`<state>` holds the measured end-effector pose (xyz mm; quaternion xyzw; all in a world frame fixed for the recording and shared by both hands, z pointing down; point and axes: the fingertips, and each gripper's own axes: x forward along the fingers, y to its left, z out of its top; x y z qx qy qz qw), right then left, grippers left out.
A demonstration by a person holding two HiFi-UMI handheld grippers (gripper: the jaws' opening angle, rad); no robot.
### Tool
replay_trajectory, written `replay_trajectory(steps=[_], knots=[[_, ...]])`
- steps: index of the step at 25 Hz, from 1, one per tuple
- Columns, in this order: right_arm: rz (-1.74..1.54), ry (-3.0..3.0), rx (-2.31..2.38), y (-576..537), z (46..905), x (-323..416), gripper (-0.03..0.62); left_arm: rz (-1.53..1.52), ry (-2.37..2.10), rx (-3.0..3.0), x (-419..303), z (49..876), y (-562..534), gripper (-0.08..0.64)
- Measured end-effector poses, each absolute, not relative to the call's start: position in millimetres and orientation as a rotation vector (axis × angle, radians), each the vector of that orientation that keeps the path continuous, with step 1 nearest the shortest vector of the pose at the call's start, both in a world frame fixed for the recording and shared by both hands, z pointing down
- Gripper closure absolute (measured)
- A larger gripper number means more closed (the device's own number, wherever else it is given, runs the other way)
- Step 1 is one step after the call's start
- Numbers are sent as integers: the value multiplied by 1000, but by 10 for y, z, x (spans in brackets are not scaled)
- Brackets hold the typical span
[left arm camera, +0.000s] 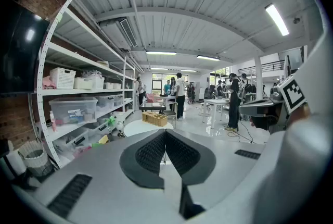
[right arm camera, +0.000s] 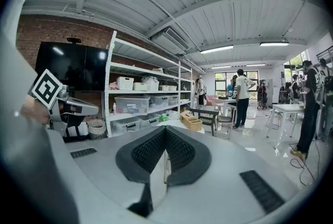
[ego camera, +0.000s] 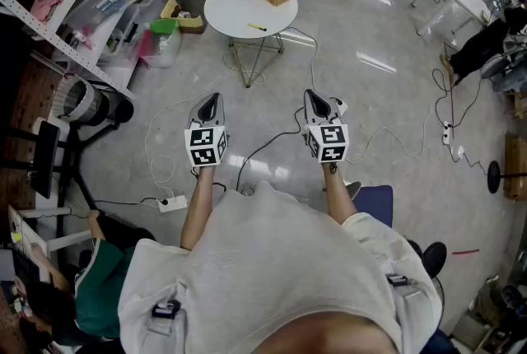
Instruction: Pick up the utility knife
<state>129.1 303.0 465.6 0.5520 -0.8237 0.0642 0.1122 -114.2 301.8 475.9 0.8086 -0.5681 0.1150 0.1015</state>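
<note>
1. We wear a pale off-white short-sleeve tee (ego camera: 272,262), our ref pt for all below.
2. On the tee's shoulders: small black clips (ego camera: 166,309), one per side.
3. Ahead of the tee: left gripper (ego camera: 212,100) & right gripper (ego camera: 312,96), light-grey moulded shells w/ dark tips.
4. Betw. shells & tee: left cube (ego camera: 206,145) & right cube (ego camera: 330,142), white w/ black square markers.
5. Farthest from the tee: black pads (left arm camera: 152,154) w/ fine ribbed texture; dark slotted grilles (left arm camera: 70,194) on the shell tops.
</note>
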Motion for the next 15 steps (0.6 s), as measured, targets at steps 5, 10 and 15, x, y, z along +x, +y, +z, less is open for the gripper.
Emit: replay_trajectory(steps=[5,10,15], knots=[[189,-2422,1612,2987,4646,1310,561,349,-1679,2386,-1110,4767,3013,538],[189,-2426,1593,3020,4675,1313,561,359,-1680,2381,-1089,4775,3058,538],[204,-2448,1578,3064,4700,1343,561,368,-1677,2384,-1003,4780,3100,538]])
